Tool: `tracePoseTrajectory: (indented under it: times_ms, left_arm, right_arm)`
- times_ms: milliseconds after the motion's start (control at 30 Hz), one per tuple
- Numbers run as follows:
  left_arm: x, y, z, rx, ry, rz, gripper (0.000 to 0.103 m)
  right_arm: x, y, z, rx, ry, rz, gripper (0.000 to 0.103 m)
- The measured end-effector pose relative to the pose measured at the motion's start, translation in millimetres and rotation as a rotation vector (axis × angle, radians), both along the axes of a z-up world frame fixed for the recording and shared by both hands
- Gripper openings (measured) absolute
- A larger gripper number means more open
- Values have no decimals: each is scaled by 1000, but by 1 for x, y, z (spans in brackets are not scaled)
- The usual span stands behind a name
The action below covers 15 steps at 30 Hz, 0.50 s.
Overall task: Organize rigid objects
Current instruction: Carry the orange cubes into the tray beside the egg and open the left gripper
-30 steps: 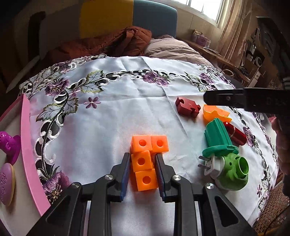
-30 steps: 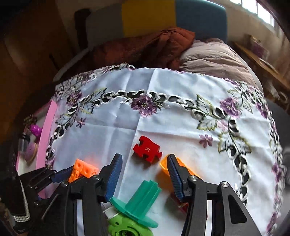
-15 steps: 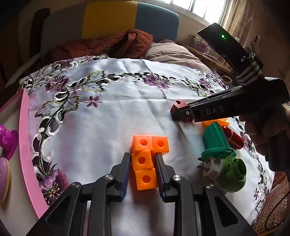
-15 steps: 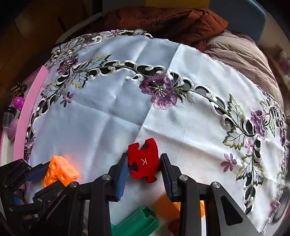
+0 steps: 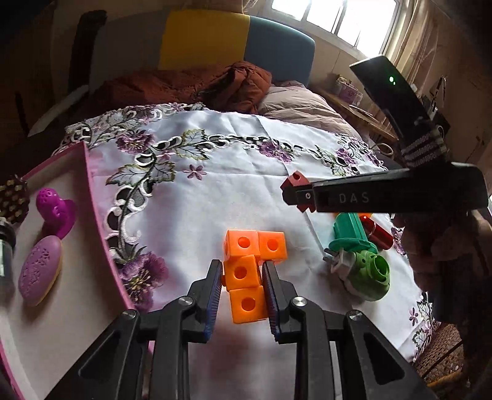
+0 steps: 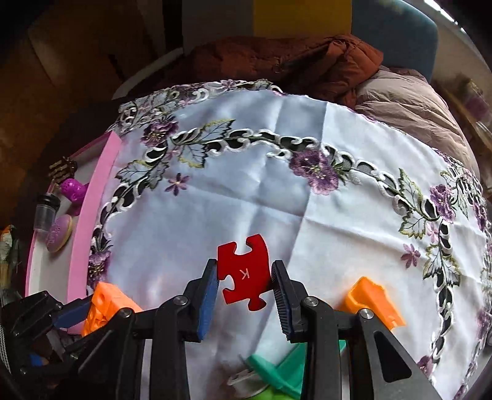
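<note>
Left gripper (image 5: 242,284) was clamped on the orange blocks (image 5: 246,270), its pads pressing the two nearer cubes, near the pink tray (image 5: 101,234) at the cloth's left edge. Right gripper (image 6: 244,287) was closed on the red puzzle piece (image 6: 243,270), marked K, held over the cloth (image 6: 246,184). An orange part (image 6: 373,300) lay just right of it; a green toy (image 5: 359,261) and red cylinder (image 5: 376,232) lay together on the cloth, right of the blocks.

Daylight from window (image 5: 335,18) top right, blown out; fisheye bends edges, corners dark.
</note>
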<state>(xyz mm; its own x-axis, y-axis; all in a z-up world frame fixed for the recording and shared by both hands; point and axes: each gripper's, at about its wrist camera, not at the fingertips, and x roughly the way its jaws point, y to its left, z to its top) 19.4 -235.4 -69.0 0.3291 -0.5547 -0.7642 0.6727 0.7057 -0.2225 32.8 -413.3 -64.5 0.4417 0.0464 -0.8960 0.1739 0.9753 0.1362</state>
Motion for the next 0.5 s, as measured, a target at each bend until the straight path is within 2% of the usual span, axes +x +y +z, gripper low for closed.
tracePoseTrajectory:
  times_ms: [100, 233, 300, 500]
  left_arm:
    - [-2, 22, 12, -9, -19, 32, 26]
    - [-1, 54, 25, -5, -57, 100, 26]
    - [0, 68, 29, 4, -70, 137, 26]
    - [2, 102, 31, 22, -75, 231, 26]
  right_arm:
    - [-9, 30, -6, 20, -9, 47, 35]
    - [-16, 63, -29, -11, 16, 99, 35]
    - [-20, 67, -31, -42, -19, 97, 34]
    - [-24, 59, -34, 7, -52, 88, 34]
